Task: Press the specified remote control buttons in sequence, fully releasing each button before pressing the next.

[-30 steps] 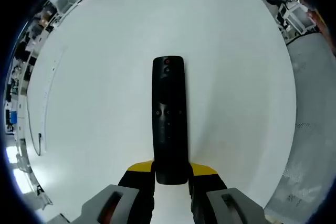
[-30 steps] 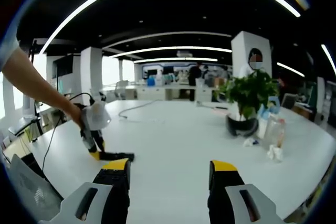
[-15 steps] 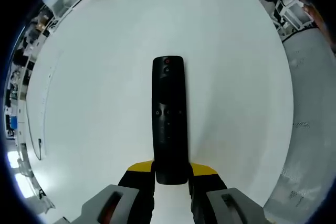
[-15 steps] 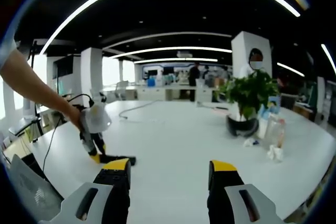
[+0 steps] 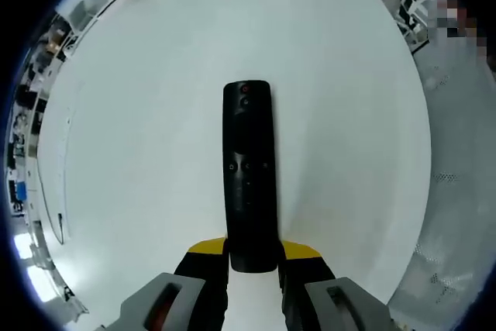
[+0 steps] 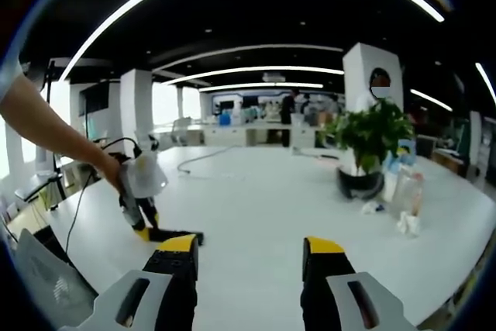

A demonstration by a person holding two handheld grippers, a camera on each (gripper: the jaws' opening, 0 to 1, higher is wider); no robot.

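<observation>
A long black remote control [image 5: 249,172] with a red button near its far end lies between my left gripper's [image 5: 253,257] yellow-tipped jaws, which are shut on its near end over the white table [image 5: 139,114]. In the right gripper view the same remote [image 6: 177,234] shows as a dark bar low over the table at the left, held by the left gripper [image 6: 145,227] in a person's outstretched hand. My right gripper [image 6: 249,249] stands open in the foreground, nothing between its jaws, well away from the remote.
A potted plant [image 6: 364,145] in a dark pot stands at the right of the white table [image 6: 263,199], with bottles [image 6: 399,187] and crumpled paper [image 6: 404,226] beside it. A cable [image 6: 209,156] lies across the far side. A chair back [image 6: 46,284] sits at the lower left.
The left gripper view has tilted slightly with the remote held in it. My right gripper's jaws have drawn a little closer together. The remote stays gripped.
</observation>
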